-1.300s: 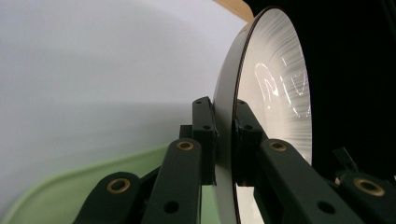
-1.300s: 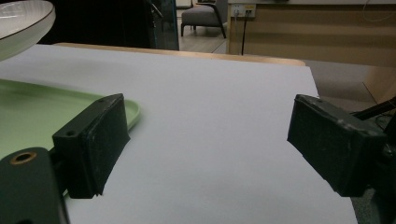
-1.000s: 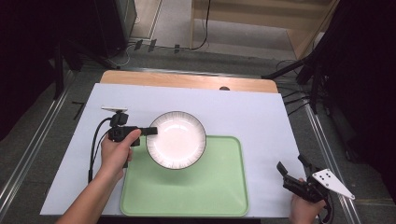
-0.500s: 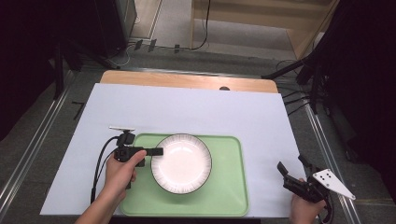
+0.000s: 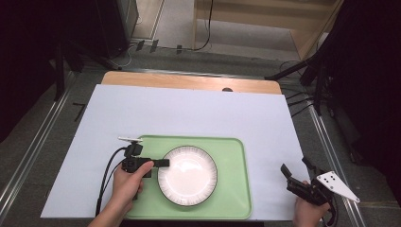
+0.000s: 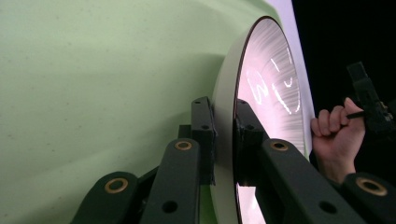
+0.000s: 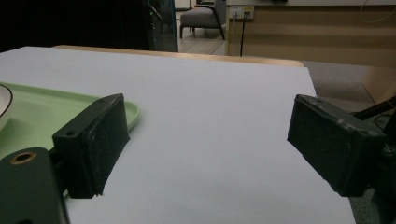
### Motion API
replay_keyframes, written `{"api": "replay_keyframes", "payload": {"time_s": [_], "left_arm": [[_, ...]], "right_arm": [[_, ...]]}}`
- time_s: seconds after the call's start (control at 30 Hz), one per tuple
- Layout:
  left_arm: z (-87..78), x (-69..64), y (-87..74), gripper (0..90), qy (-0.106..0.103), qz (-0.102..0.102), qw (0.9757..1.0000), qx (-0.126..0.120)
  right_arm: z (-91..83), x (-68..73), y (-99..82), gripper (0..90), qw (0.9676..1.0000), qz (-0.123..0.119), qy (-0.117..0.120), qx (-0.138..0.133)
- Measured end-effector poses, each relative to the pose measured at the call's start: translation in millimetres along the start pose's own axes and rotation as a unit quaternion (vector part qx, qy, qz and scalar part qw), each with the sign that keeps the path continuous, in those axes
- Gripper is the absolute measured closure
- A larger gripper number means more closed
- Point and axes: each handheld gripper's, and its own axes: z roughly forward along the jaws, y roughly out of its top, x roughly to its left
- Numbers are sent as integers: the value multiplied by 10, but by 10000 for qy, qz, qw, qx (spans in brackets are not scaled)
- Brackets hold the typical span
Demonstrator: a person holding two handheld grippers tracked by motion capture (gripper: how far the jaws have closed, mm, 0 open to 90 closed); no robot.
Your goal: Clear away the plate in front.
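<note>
Plate (image 5: pixel 187 175) lay over the middle of the green tray (image 5: pixel 235 203), its dark-edged rim gripped at the left side by the left gripper (image 5: pixel 163 163), whose jaws were clamped on that rim, one pad on the white upper face and one on the underside, as the left gripper view showed plainly. From the high view it could not be told whether the plate's base was fully down on the tray or held just above it. The right gripper (image 5: pixel 297 173) sat near the table's right front corner, well apart from the tray, jaws spread wide with nothing between them.

The risk, as I judged it, lay in the hold itself: a pinch at one edge of a smooth glazed plate leaves the far side unsupported, so any tilt of the wrist could let the rim slide out of the pads. Opening the jaws before the base was flat could drop the plate, and it might skid on the tray's smooth surface
</note>
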Motion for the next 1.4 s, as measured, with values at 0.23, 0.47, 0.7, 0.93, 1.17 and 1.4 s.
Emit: {"api": "replay_keyframes", "payload": {"time_s": [0.23, 0.47, 0.7, 0.93, 1.17, 1.4], "left_arm": [[60, 7, 7, 836, 177, -19, 9998, -58], [104, -12, 10, 841, 295, 167, 9993, -167], [17, -105, -25, 558, 376, 1135, 9907, -652], [-196, -167, -112, 322, 561, 2103, 9686, -1202], [-427, -182, -187, 20, 470, 2615, 9536, -1419], [-666, -93, -244, 15, 753, 2666, 9430, -1843]], "right_arm": [[-5, -4, 0, 127, 10000, 21, -10, -4], [-5, -3, 0, 127, 10000, 22, -18, -10], [-5, -3, -2, 127, 10000, 14, -20, -9], [-2, 3, -1, 127, 10000, -11, -30, 4], [0, 14, -4, 127, 10000, -21, -50, 11], [-3, 29, -6, 127, 9999, -66, -90, 26]]}}
